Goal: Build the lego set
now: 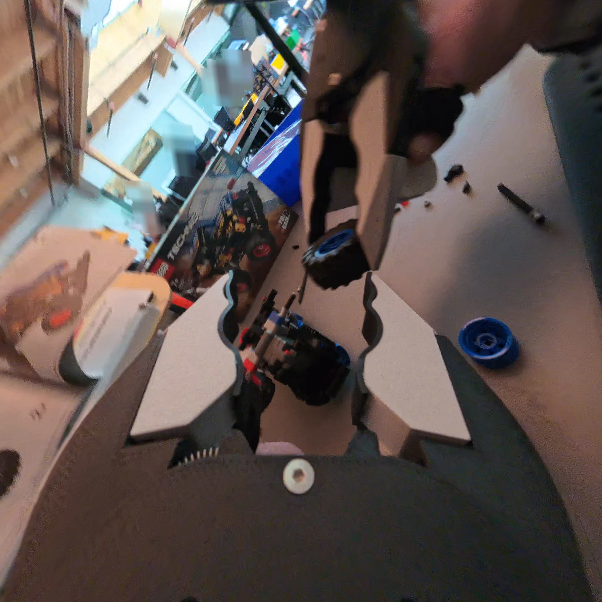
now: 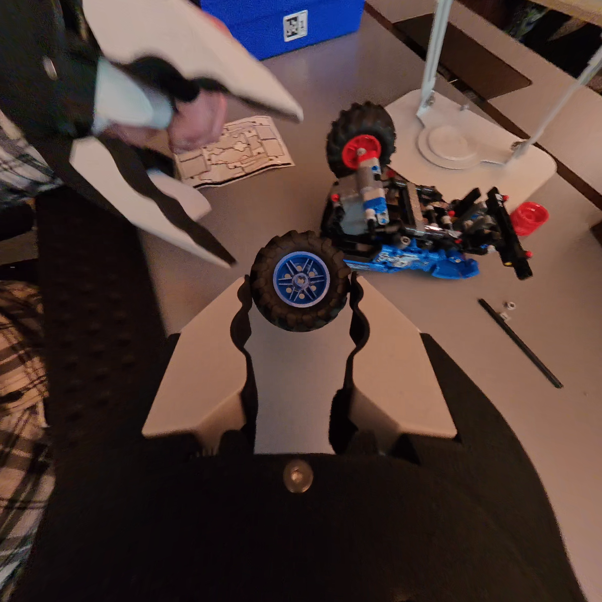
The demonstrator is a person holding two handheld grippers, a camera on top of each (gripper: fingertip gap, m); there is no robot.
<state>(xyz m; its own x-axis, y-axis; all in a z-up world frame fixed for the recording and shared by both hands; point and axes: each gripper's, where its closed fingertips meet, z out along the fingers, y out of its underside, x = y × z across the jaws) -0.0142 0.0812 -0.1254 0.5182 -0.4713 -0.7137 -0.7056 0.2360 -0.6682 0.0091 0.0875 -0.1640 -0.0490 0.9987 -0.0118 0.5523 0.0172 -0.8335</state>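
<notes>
Wheel (image 2: 301, 280) clamped between right tongs (image 2: 299, 286), beside truck (image 2: 423, 234).

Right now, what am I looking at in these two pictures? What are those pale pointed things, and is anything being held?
No robot here: a person holds a two-finger gripper in each hand, each with a camera looking along its fingers. In the right wrist view, the right gripper grips a blue-rimmed wheel. The left gripper is open, holding nothing. On the grey table lie the half-built toy truck, tipped over, with one red-hubbed wheel fitted, a loose red rim, a black axle and a sticker sheet.
</notes>
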